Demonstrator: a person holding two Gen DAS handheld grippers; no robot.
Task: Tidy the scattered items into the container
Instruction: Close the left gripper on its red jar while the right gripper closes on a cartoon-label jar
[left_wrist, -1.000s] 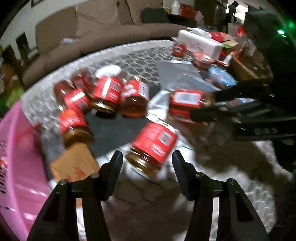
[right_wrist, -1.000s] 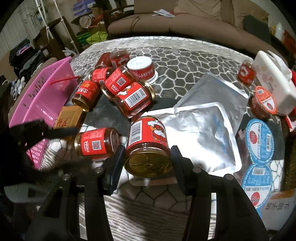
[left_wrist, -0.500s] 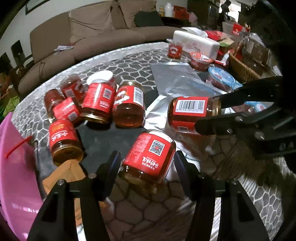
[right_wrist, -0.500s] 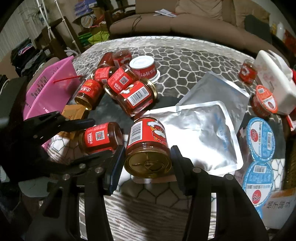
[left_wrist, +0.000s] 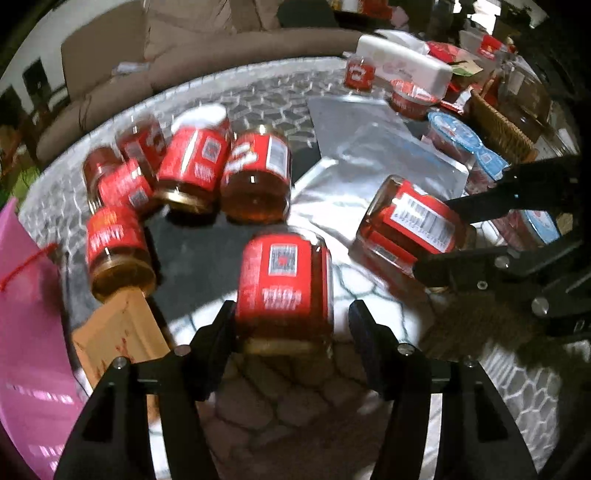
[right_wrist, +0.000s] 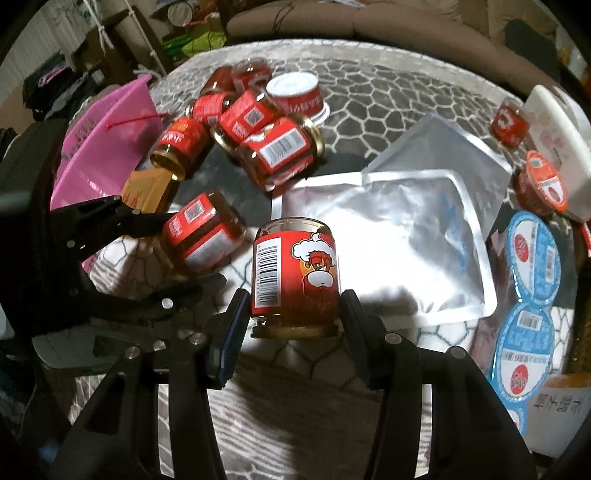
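**Two jars gripped, basket next**

Your right gripper (right_wrist: 293, 314) clamps a red-labelled glass jar with a cartoon chef (right_wrist: 295, 273). Your left gripper (left_wrist: 291, 325) straddles a second red-labelled jar (left_wrist: 284, 280) — contact on the right finger is unclear (motion blur). You're at the pick-up step, so carry both to the pink plastic basket (right_wrist: 107, 144) at far left, clearing the jar cluster (right_wrist: 255, 129).

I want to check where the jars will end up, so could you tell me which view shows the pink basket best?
The right wrist view: the pink basket shows its rim and slanted wall at the table's left edge, beside the jar cluster. The left wrist view catches only a blurred pink slab at the frame's edge.
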